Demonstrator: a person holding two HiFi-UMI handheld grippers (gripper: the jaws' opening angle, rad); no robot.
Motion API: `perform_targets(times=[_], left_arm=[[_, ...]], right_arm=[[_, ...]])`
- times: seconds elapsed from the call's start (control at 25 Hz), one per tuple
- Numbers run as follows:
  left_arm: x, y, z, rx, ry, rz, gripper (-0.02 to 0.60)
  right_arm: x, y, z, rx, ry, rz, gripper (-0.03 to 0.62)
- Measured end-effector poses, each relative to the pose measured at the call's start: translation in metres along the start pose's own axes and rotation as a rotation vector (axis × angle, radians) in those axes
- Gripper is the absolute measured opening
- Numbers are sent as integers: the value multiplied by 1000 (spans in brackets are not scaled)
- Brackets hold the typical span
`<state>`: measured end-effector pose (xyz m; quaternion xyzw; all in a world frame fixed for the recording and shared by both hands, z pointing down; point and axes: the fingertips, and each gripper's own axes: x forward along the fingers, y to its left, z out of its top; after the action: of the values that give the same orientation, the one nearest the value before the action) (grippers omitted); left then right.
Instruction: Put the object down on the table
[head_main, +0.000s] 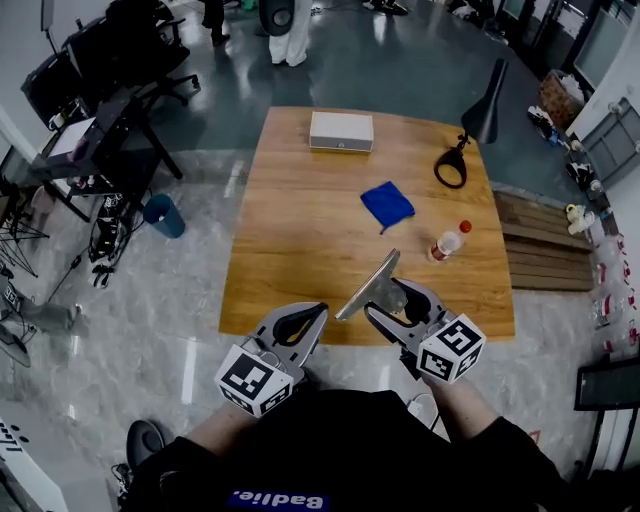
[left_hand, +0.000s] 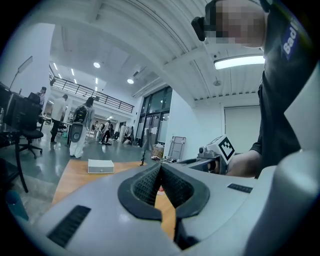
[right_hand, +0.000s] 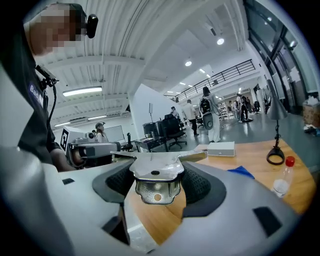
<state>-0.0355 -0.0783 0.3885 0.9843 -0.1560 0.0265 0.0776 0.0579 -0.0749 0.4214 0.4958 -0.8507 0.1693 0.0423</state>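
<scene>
While clamped (right gripper (head_main: 388, 300)), scraper (head_main: 366, 286) hangs aloft.

Grey L gripper (head_main: 318, 312), R gripper (head_main: 388, 299), b/w marker cubes (head_main: 257, 380), blk sleeves (head_main: 500, 445)

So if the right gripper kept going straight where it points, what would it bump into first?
Probably nothing nearby. The right gripper, shut on a flat metal piece, aims across bare table, between the left gripper and the white box. Depth is hard to judge.
</scene>
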Motion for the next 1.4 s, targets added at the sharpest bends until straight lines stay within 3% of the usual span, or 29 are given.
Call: perform_targets(times=[0.28, 0.76, 1.16, 1.4], left_arm=[[2, 28, 4, 18, 19, -29, 8], [32, 30, 1, -7, 57, 71, 8], [54, 14, 7, -27, 57, 112, 8], [49, 12, 6, -36, 61, 148, 8]], right_arm=[[38, -16, -21, 25, 52, -58, 291], [81, -96, -106, -10, 197, -63, 291], [109, -153, -198, -17, 393, -59, 291], [124, -163, -240, -46, 519, -69, 291]])
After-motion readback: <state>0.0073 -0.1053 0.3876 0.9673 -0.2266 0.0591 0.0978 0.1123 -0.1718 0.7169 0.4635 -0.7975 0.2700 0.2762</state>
